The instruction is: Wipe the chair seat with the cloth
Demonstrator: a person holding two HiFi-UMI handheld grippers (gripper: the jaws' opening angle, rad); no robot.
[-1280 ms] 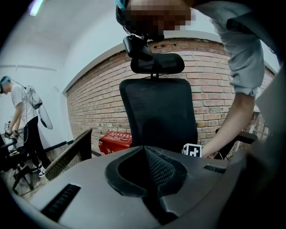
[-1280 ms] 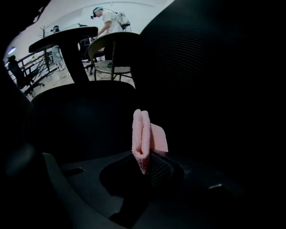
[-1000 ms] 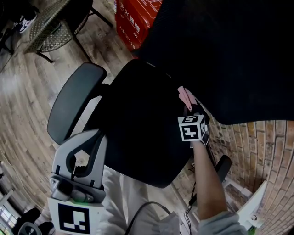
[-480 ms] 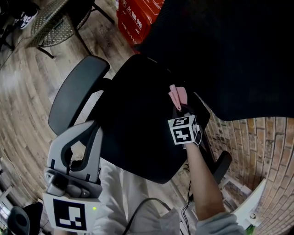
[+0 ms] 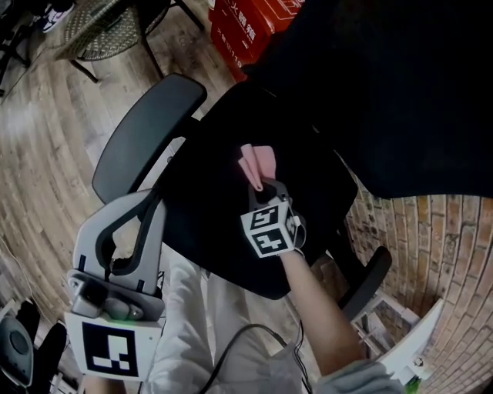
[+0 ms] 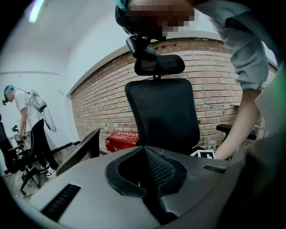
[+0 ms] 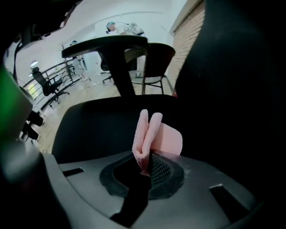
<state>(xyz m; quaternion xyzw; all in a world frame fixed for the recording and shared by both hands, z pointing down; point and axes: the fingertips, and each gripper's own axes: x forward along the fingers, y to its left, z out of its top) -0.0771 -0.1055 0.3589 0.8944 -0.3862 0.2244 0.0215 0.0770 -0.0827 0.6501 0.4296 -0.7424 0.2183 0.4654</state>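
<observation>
Over the middle of the black mesh chair seat (image 5: 208, 223), the right gripper (image 5: 261, 185) has its jaws clamped on a small pink folded cloth (image 5: 256, 162). Cloth doubled into two rounded ribbed lobes with a flat flap behind, standing up out of the jaws in the right gripper view (image 7: 151, 133); its free end points toward the tall black backrest (image 5: 385, 85). Whether the cloth touches the mesh cannot be told. Right gripper (image 7: 145, 169) pinches the fold low down, seat dark beyond it. Left gripper (image 5: 145, 204) low at the head view's left, beside the seat's front edge, near the grey padded armrest (image 5: 148, 132); left gripper view shows its jaws (image 6: 145, 179) pressed together with nothing between them, aimed at the backrest and the red brick wall (image 6: 214, 85). Red printed cardboard box (image 5: 250, 23) on the wood plank floor (image 5: 46, 154) behind the chair, also seen in the left gripper view (image 6: 121, 139); its contents not visible. One second ago cloth and right gripper sat at the seat's right edge close under the backrest; since then they have travelled across the mesh toward the armrest side. Left gripper kept its place, jaws unchanged.
</observation>
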